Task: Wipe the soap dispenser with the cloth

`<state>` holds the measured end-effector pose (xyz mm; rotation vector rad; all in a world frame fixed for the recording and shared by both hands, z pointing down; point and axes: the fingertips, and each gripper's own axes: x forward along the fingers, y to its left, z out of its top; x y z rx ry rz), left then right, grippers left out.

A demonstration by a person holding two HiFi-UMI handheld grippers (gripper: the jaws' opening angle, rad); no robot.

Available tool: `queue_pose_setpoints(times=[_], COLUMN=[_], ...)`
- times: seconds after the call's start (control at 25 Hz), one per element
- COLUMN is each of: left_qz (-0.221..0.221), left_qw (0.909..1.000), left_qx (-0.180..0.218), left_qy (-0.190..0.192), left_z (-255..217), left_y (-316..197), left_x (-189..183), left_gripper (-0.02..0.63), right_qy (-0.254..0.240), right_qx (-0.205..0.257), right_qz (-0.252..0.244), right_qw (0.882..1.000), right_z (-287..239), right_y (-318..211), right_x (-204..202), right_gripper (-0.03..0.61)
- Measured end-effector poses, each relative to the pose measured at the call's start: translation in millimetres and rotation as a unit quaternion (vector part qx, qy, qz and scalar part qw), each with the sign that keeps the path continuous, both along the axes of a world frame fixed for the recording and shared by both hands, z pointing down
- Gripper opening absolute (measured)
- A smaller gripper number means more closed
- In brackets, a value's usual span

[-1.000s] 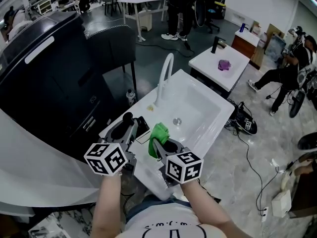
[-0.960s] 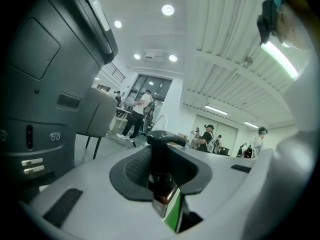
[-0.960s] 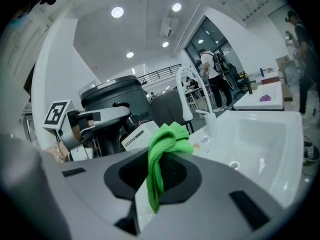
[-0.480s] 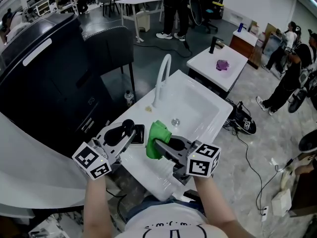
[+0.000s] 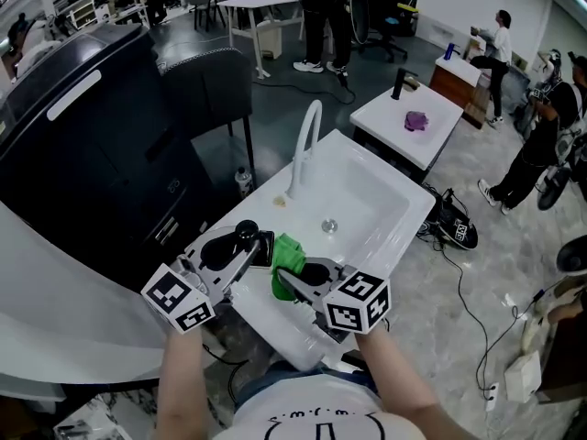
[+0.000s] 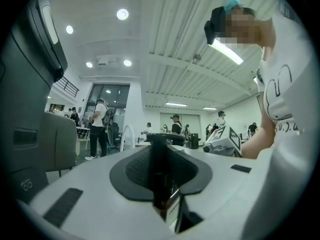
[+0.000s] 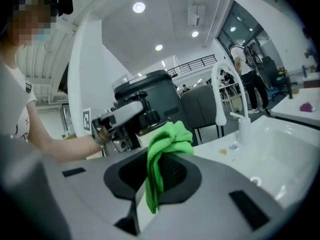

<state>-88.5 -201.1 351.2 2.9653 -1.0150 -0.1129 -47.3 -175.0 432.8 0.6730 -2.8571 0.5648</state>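
Gripping the dark soap dispenser (image 6: 159, 169), the left tongs (image 5: 242, 248) are clamped narrow on it. Just beside them, the right tongs (image 5: 292, 280) pinch a bunched green cloth (image 5: 288, 255).

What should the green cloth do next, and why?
Probably nudge the right gripper toward the left gripper, so its crumpled green cloth rubs the black pump-top soap dispenser clamped there. Both are already gripped and sit side by side over the rim of the white sink.
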Motion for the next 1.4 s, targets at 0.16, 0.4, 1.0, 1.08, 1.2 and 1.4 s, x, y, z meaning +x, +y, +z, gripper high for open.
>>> queue_pose_setpoints(times=[0.16,0.4,1.0,1.08,1.2,1.4], left_qz=[0.001,0.008,0.033,0.030,0.030,0.025], left_qw=[1.0000,0.9999,0.9992,0.9994,0.9992,0.9986], left_qx=[0.003,0.005,0.015,0.017,0.020,0.032], left_qy=[0.002,-0.013,-0.018,-0.009,-0.017,-0.035], left_z=[-3,-1,-6,-9,-10,-9], left_y=[1,3,13,14,17,23], left_x=[-1,1,17,16,17,16], left_gripper=[0.092,0.091,0.092,0.092,0.092,0.092], right_qy=[0.036,0.046,-0.062,-0.046,-0.040,-0.005], right_qx=[-0.009,0.017,0.054,0.041,0.018,0.009], right_qz=[0.014,0.034,0.071,0.074,0.074,0.071], right_qw=[0.999,0.998,0.994,0.995,0.996,0.997], right_z=[22,19,-29,-15,3,21], right_y=[-2,-6,-37,-38,-36,-34], right_x=[-1,11,19,18,16,17], right_gripper=[0.051,0.051,0.051,0.051,0.051,0.051])
